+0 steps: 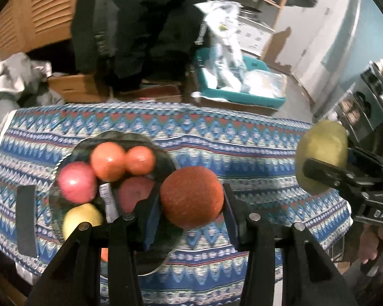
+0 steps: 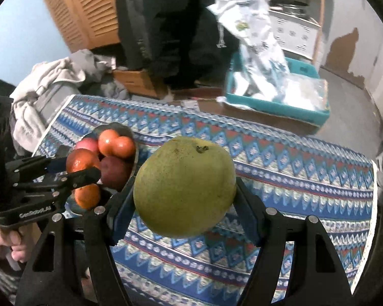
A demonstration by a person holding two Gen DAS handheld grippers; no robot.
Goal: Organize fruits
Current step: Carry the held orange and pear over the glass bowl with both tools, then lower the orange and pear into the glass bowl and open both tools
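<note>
A dark orange (image 1: 191, 200) is sitting clamped in the left tongs (image 1: 190, 204) above the bowl's (image 1: 166, 164) near rim, over the patterned bench (image 1: 242, 153). The bowl is holding two oranges, red apples and a yellow fruit. To its right, the right tongs (image 2: 185, 193) are gripping a large green pomelo (image 2: 185, 190) above bare cloth, with clutter lying behind the bench

Three oranges show: two (image 1: 107, 161) (image 1: 140, 160) at the bowl's (image 1: 163, 164) twelve o'clock, one (image 1: 191, 200) gripped at its three o'clock. Two red apples (image 1: 76, 182) (image 1: 135, 192), one yellow apple (image 1: 81, 219), one big green fruit (image 2: 185, 187)
</note>
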